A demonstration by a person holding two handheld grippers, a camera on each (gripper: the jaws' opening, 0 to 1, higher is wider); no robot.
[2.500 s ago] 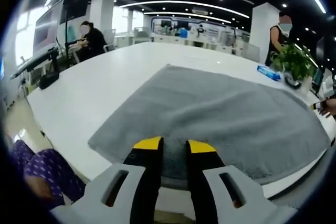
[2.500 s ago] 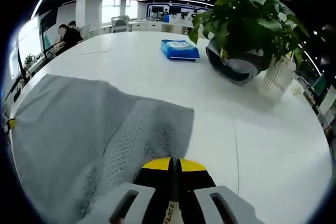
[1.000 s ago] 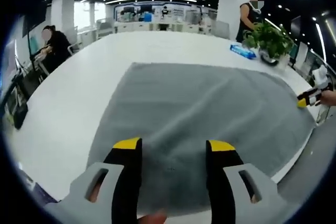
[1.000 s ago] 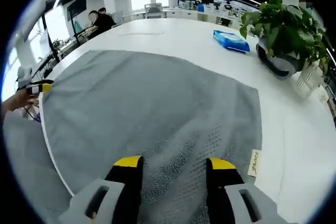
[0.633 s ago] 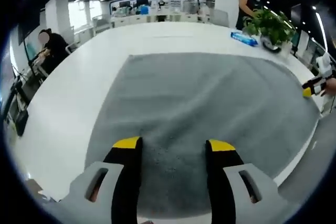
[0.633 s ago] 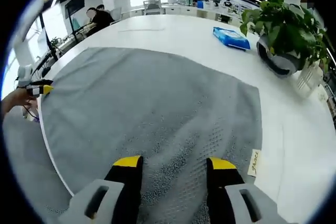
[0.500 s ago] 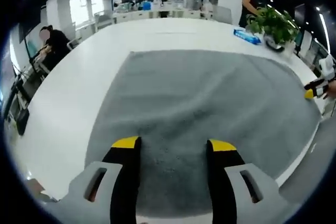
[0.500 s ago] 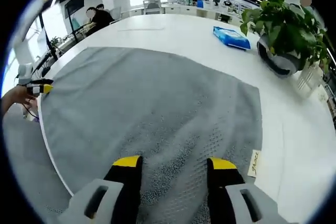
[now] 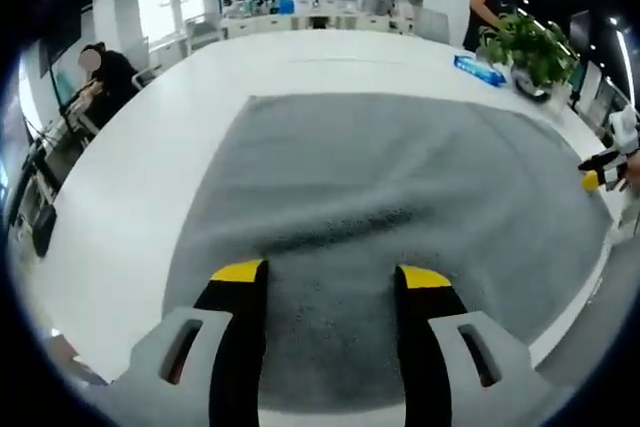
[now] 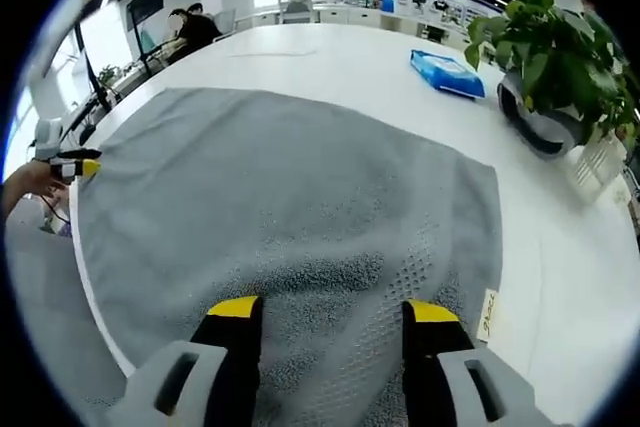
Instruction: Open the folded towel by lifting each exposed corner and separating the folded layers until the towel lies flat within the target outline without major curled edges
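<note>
A grey towel [image 9: 390, 177] lies spread open on the white table [image 9: 140, 177], with a low ripple across its near part. My left gripper [image 9: 325, 274] hangs open over the towel's near edge, nothing between its yellow-tipped jaws. In the right gripper view the same towel [image 10: 290, 187] stretches away, a small white label [image 10: 488, 312] at its right edge. My right gripper [image 10: 333, 309] is open above the near part of the towel. The right gripper [image 9: 592, 179] shows at the far right of the left gripper view. The left gripper [image 10: 75, 165] shows at the left of the right gripper view.
A potted green plant [image 10: 560, 57] in a grey pot and a blue packet [image 10: 447, 74] stand on the table beyond the towel. People sit and stand at the table's far side [image 9: 100, 72]. The table's near edge [image 10: 95, 327] runs close along the towel.
Both grippers went from shut on the towel's corners to open. The towel now lies spread flat, and both views have drawn back slightly over it.
</note>
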